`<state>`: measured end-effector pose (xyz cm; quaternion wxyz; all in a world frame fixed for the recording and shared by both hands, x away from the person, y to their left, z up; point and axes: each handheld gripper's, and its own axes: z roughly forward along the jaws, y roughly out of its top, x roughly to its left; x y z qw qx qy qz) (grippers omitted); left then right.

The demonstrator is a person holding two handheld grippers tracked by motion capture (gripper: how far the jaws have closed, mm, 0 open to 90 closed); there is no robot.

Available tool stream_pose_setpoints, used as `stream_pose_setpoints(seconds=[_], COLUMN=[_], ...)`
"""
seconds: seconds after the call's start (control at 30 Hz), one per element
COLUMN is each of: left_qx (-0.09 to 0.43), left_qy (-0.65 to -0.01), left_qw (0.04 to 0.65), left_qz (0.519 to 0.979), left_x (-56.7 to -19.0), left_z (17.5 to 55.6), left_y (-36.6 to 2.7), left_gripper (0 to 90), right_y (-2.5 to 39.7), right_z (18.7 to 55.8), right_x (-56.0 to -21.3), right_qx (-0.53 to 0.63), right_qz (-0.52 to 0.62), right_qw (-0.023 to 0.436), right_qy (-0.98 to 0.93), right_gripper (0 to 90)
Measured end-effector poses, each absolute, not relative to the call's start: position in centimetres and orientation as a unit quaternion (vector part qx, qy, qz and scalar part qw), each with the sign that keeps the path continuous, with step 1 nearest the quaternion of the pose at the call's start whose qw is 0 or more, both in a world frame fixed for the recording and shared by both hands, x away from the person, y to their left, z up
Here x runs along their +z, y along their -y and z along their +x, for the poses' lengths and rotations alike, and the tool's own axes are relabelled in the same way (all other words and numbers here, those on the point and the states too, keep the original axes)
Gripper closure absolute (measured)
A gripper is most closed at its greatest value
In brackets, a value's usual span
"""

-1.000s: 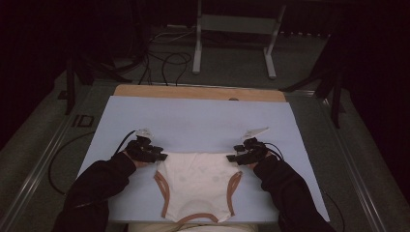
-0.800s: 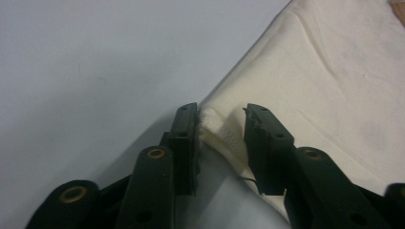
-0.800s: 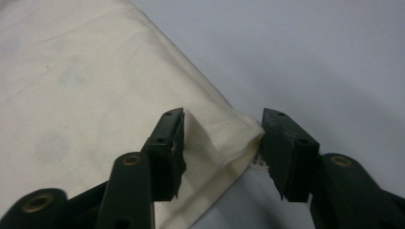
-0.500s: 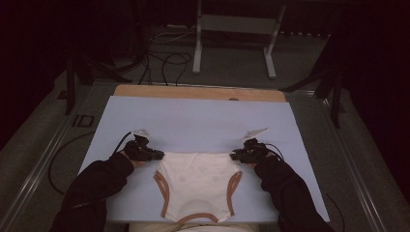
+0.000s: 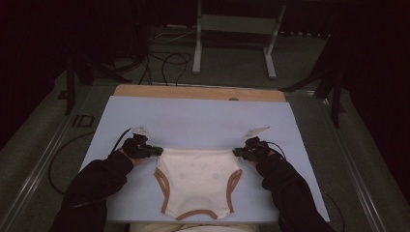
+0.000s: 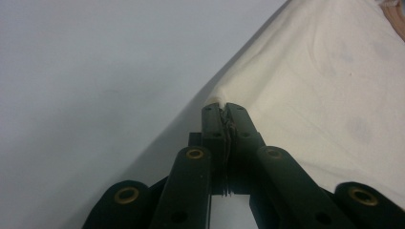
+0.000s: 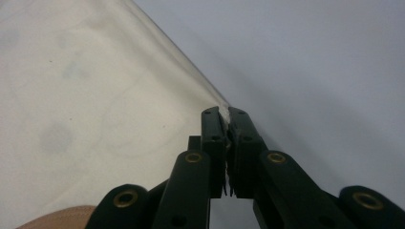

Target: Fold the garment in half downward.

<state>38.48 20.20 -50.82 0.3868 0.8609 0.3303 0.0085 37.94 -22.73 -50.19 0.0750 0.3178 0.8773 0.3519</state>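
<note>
cream cotton garment with tan-trimmed leg openings [image 5: 198, 179] lay flat at 6 o'clock on the pale blue table mat [image 5: 203, 121]. left gripper [image 6: 223, 109] and right gripper [image 7: 224, 112] each had jaws clamped on a far corner, at 9 and 3 o'clock of the garment. uneven pulling could have slipped a thinly pinched corner free or skewed the cloth. the near hem overhung the mat edge; faint marks on the fabric were indistinct.

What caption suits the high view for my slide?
Both grippers pinch the cream, brown-trimmed cloth garment flat on the pale blue mat.
</note>
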Motion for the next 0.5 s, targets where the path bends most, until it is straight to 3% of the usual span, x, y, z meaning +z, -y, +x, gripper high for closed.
stream_pose_setpoints(seconds=[0.5], left_qx=[0.061], left_qy=[-0.334], left_qw=[0.398], left_qz=[0.852], left_x=[-49.6], left_z=[40.4], left_y=[-19.3], left_gripper=[88.8], right_y=[23.1], right_z=[40.0], right_x=[-48.7], right_qx=[0.373], right_qz=[0.339], right_qw=[0.103], right_qy=[-0.858], right_gripper=[87.1])
